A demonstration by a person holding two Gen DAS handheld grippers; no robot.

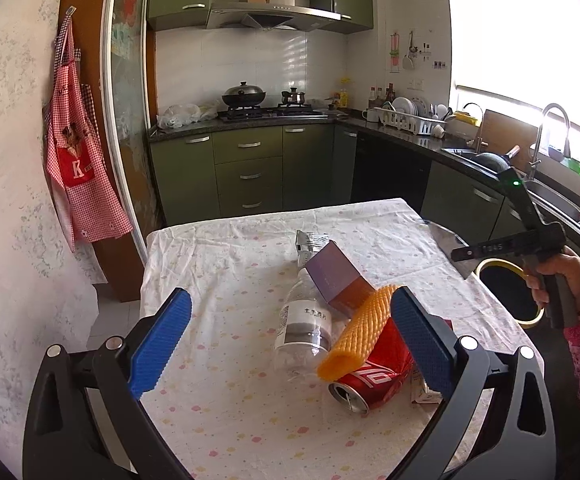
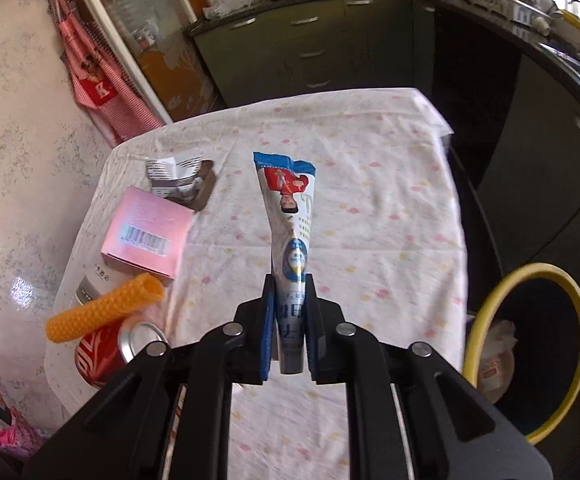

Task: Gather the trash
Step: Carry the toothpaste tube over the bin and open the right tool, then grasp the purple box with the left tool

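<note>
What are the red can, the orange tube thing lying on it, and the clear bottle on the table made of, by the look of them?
Red can: thin metal, probably aluminium; glossy printed side, bare silvery top with a pull-tab opening.
Orange tube: looks like soft foam netting, matte and dimpled, rolled into a sleeve; the material is a guess.
Clear bottle: transparent plastic with a paper-like white label.

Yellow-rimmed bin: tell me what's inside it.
Inside the yellow-rimmed bin lies one crumpled whitish wrapper with red print against the near wall. The rest is dark; anything deeper can't be seen.
</note>
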